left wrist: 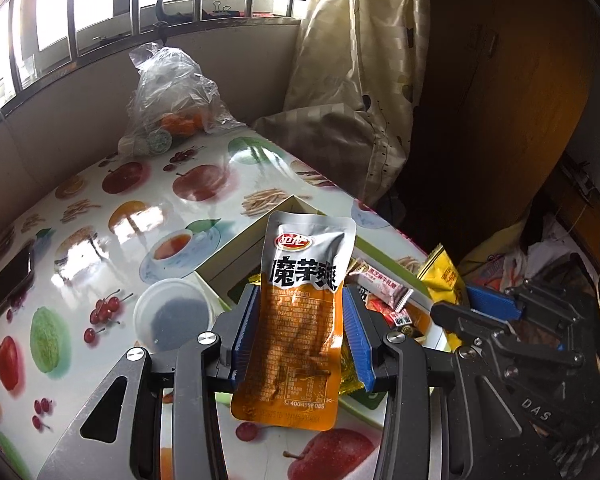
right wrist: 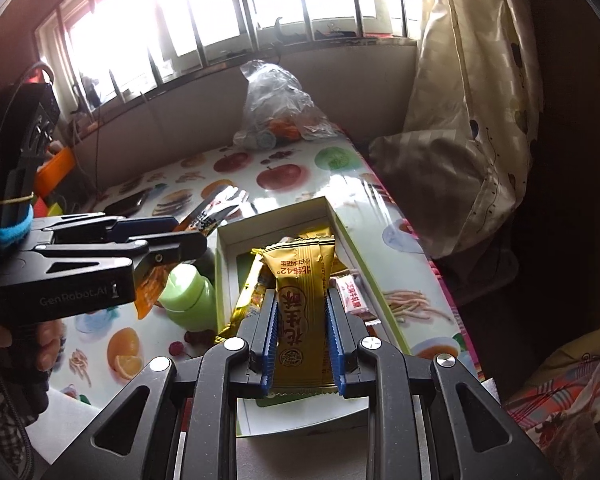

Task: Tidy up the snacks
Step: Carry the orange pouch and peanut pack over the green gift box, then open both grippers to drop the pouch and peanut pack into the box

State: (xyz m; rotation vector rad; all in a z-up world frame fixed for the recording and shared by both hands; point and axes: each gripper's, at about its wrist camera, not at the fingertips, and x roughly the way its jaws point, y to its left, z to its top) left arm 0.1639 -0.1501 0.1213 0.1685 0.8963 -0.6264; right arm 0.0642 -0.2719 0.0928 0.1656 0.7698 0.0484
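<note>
My left gripper (left wrist: 299, 308) is shut on an orange and silver konjac snack pouch (left wrist: 300, 320), held upright above the near left corner of the snack box (left wrist: 236, 248). My right gripper (right wrist: 302, 312) is shut on a gold peanut-crisp packet (right wrist: 300, 312), held over the box (right wrist: 342, 232). The green-rimmed white box holds several wrapped snacks, among them a pink and white bar (left wrist: 382, 284) that also shows in the right wrist view (right wrist: 354, 300). The right gripper and its yellow packet (left wrist: 444, 276) show at the right of the left view. The left gripper (right wrist: 188, 232) shows at the left of the right view.
The table (left wrist: 112, 208) has a glossy fruit-print cloth. On it are a clear plastic bag of oranges (left wrist: 172, 100) at the back, a phone (left wrist: 10, 280) at the left, a round clear-lidded tub (left wrist: 174, 314) and a green bottle (right wrist: 190, 296). A curtain (left wrist: 360, 80) hangs right.
</note>
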